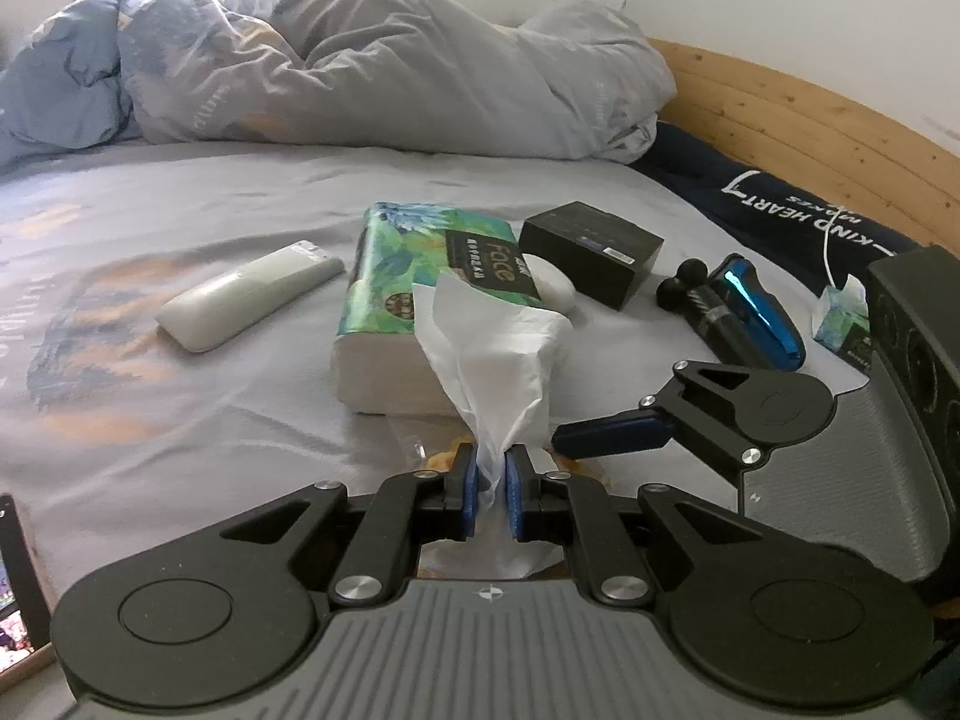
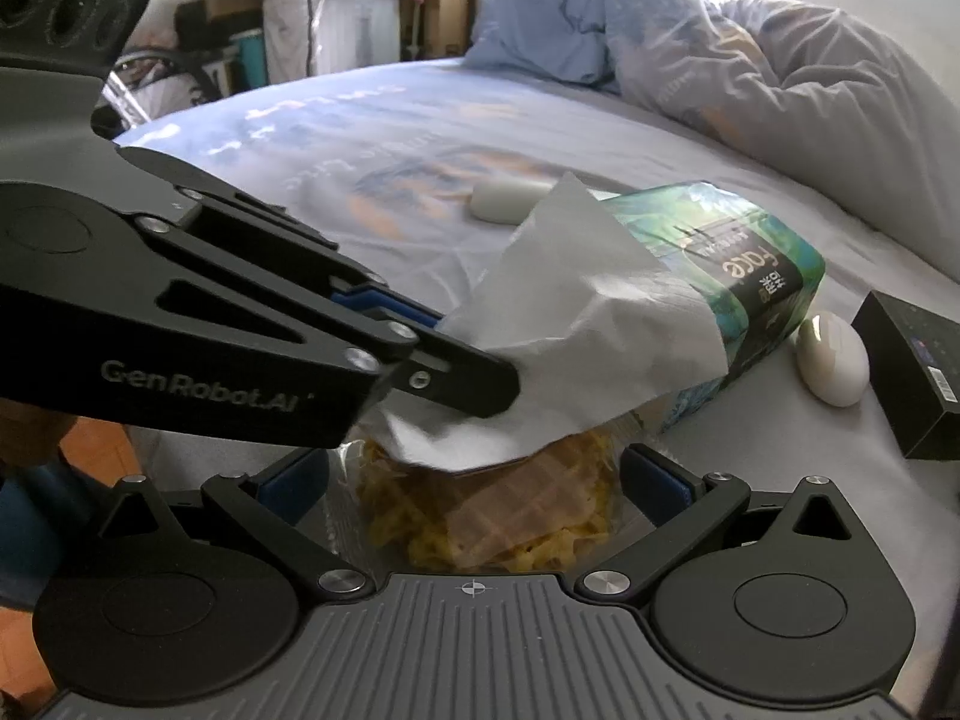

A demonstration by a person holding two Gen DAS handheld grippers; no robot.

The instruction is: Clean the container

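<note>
A white tissue [image 1: 492, 348] stands up from my left gripper [image 1: 492, 468], whose blue pads are shut on its lower end. In the right wrist view my left gripper [image 2: 474, 384] comes in from the left and holds the tissue [image 2: 570, 324] over a clear plastic container [image 2: 480, 528] with yellow, waffle-patterned residue inside. My right gripper [image 2: 474, 474] has a finger on each side of that container and grips it. One right finger [image 1: 612, 438] shows in the left wrist view. The tissue hides the container's far rim.
On the bed sheet lie a green tissue pack [image 1: 420, 276], a grey remote [image 1: 246, 294], a white oval case [image 1: 555, 291], a black box [image 1: 591, 252] and a blue-black shaver [image 1: 744, 312]. A crumpled duvet [image 1: 360, 60] and a wooden headboard [image 1: 810, 120] stand behind.
</note>
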